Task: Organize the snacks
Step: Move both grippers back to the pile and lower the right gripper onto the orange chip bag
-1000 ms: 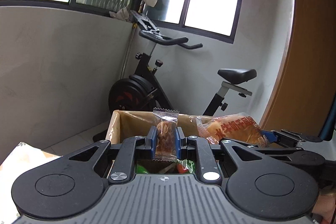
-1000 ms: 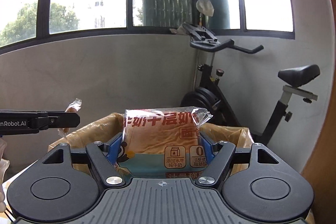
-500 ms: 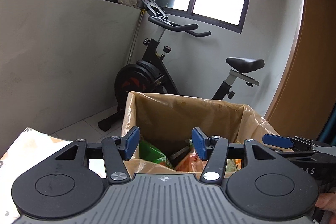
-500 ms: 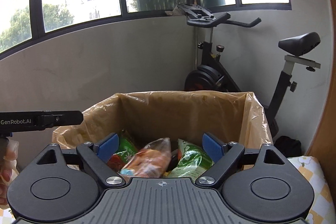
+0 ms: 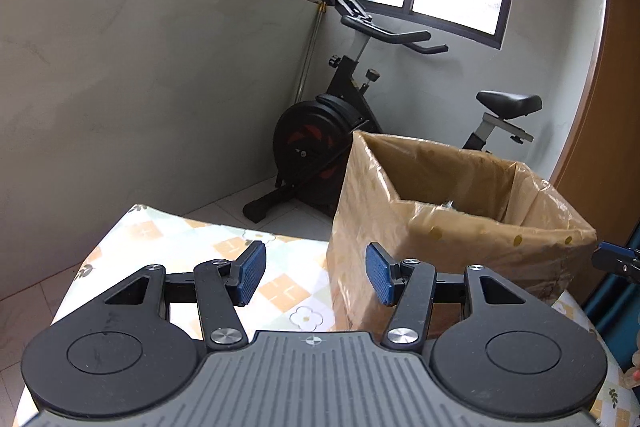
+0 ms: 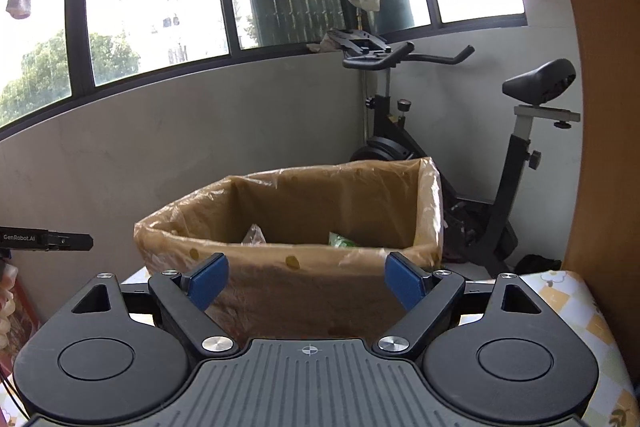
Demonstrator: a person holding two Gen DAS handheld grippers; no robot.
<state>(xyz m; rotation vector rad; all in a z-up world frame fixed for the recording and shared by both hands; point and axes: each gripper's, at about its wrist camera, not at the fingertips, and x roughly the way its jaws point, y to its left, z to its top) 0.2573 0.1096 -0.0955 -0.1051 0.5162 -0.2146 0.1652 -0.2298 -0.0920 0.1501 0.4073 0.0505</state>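
Note:
A cardboard box lined with a brown plastic bag [image 5: 460,227] [image 6: 280,255] stands on the table. In the right wrist view a green snack packet [image 6: 342,241] and a clear one [image 6: 254,235] peek over its near rim. My left gripper [image 5: 316,271] is open and empty, short of the box's left corner. My right gripper [image 6: 306,281] is also open and empty, facing the box's near wall from a little way back. The left gripper's finger [image 6: 48,241] shows at the left edge of the right wrist view.
A cloth with a flower and diamond pattern [image 5: 180,243] [image 6: 576,299] covers the table. A black exercise bike [image 5: 320,143] [image 6: 480,187] stands behind the box by the grey wall. A brown wooden panel [image 6: 600,147] rises on the right.
The left gripper let go of a small clear-wrapped snack and the right a bread packet over the box. Both jaws opened, and both grippers drew back from the box.

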